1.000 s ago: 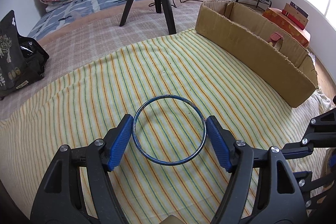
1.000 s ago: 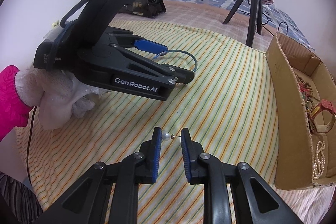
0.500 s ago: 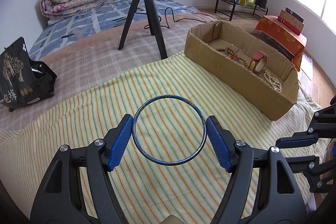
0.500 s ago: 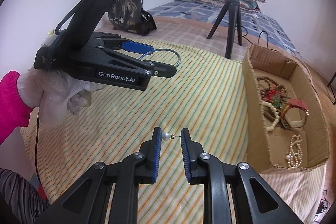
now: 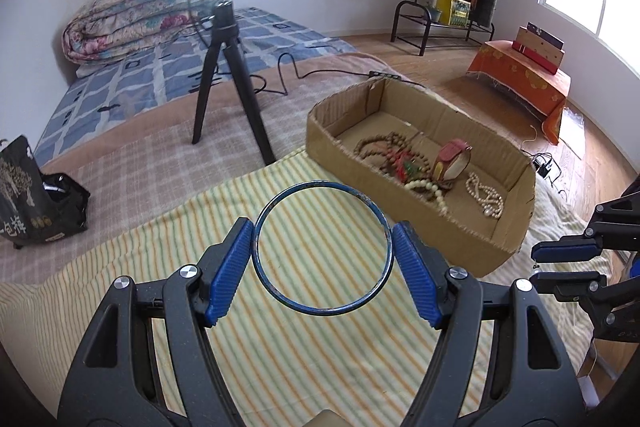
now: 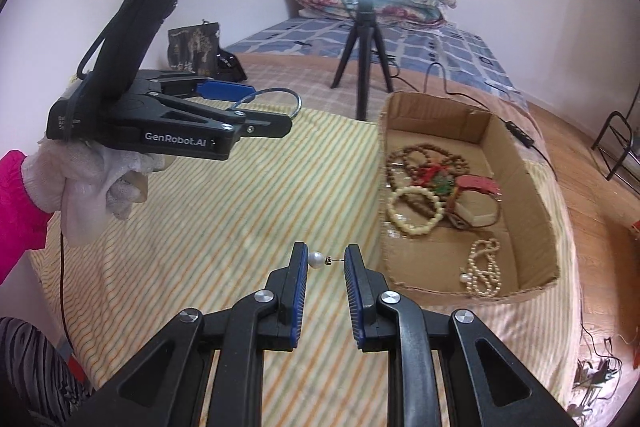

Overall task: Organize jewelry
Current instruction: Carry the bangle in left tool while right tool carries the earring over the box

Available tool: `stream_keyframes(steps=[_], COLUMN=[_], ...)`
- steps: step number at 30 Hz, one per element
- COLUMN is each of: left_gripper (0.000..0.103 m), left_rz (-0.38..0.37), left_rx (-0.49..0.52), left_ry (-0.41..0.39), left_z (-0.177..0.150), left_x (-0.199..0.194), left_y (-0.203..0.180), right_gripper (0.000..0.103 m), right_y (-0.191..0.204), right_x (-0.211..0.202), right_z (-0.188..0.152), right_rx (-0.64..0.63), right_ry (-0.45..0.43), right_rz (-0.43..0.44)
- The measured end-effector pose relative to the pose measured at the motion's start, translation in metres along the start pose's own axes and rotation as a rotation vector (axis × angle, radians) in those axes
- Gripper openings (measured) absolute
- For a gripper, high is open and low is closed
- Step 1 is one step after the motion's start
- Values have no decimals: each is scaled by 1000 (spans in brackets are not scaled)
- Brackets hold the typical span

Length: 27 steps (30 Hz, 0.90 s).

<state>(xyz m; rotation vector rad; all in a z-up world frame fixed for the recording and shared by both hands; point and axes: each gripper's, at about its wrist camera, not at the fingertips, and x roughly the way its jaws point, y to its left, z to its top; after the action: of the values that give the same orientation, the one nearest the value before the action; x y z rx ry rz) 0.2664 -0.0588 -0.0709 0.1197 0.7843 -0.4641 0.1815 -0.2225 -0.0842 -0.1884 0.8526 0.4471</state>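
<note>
My left gripper (image 5: 322,259) is shut on a thin blue bangle (image 5: 321,249), its pads pressing the ring's two sides, held in the air above the striped cloth (image 5: 168,243). The right wrist view shows that same left gripper (image 6: 264,109) at upper left with the bangle (image 6: 280,97) sticking out. My right gripper (image 6: 326,261) is shut on a pearl earring (image 6: 316,259), the pearl against the left pad and the post against the right. An open cardboard box (image 5: 340,163) (image 6: 536,187) lies to the right, holding bead strings, a pearl necklace (image 6: 484,265) and a red watch (image 6: 478,187).
A ring light on a black tripod (image 5: 228,75) stands beyond the striped cloth, its cable running across the bed. A black bag (image 5: 28,199) sits at far left. A folded quilt (image 5: 132,15) lies against the wall. A gloved hand (image 6: 92,183) with a pink sleeve holds the left gripper.
Both grippers have risen with their pieces still held. The box has come further into view, its inside now visible, and the ring light now shows at the top.
</note>
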Motion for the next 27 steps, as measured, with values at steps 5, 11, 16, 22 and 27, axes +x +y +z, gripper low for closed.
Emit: stream_keyframes(steps=[5,11,16,22,27], left_gripper=[73,73,73,73,73], left_rz=[-14,-19,-21,-23,-34], left_rx=[14,28,41,43,22], left_ry=[-15,-27,-34,-44,-54], left_z=[15,35,54,74,83], left_x=[3,13,26,44,58], left_y=[-15,-28,-37,-45,-49], right_gripper=[18,18,18,18,18], right_y=[-19,-40,-54,-67,-75], right_x=[-10,-16,-15,-6,2], right_z=[1,3,6,10,12], right_rx=[16,36,53,67,78], right_ry=[-8,-22,-25,-25,-24], right_rz=[-31,-55,-57,-57,-54])
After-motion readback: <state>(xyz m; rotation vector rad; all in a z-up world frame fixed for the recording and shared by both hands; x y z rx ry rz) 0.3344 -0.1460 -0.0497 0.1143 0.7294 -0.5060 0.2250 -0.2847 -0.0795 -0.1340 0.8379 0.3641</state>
